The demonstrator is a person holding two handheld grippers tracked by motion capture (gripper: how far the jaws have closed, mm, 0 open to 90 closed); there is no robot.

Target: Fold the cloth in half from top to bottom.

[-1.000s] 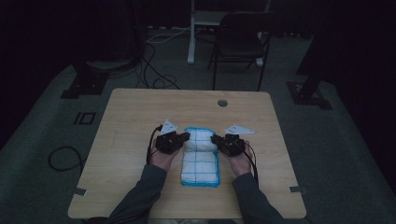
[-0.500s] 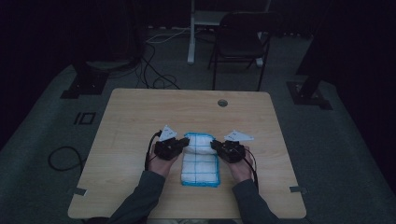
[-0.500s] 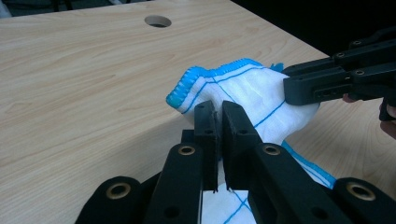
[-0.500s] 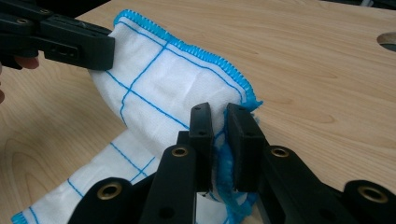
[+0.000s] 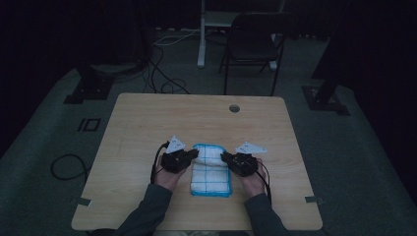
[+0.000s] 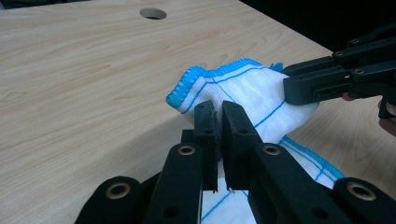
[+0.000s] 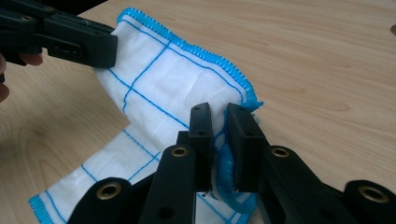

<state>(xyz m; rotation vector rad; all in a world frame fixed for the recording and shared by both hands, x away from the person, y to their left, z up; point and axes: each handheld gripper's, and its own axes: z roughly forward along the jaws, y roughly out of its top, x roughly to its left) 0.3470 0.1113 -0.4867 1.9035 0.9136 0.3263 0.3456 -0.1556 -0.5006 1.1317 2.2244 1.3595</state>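
Observation:
A white cloth (image 5: 210, 167) with blue grid lines and blue stitched edge lies on the wooden table (image 5: 147, 128). Its far end is lifted and curled back toward the person. My left gripper (image 5: 193, 155) is shut on the cloth's far left corner; in the left gripper view the jaws pinch the white cloth (image 6: 243, 93) at the left gripper (image 6: 218, 116). My right gripper (image 5: 226, 157) is shut on the far right corner, with the blue hem of the cloth (image 7: 159, 84) squeezed in the right gripper (image 7: 219, 126). Each view also shows the other gripper's jaws on the opposite corner.
A round cable hole (image 5: 234, 108) sits near the table's far edge, also seen as the hole (image 6: 153, 13). A dark chair (image 5: 255, 46) and a white post stand beyond the table. Cables lie on the floor at the left.
Both grippers have moved toward the person, carrying the cloth's far edge with them, so the far end now folds back over the rest of the cloth.

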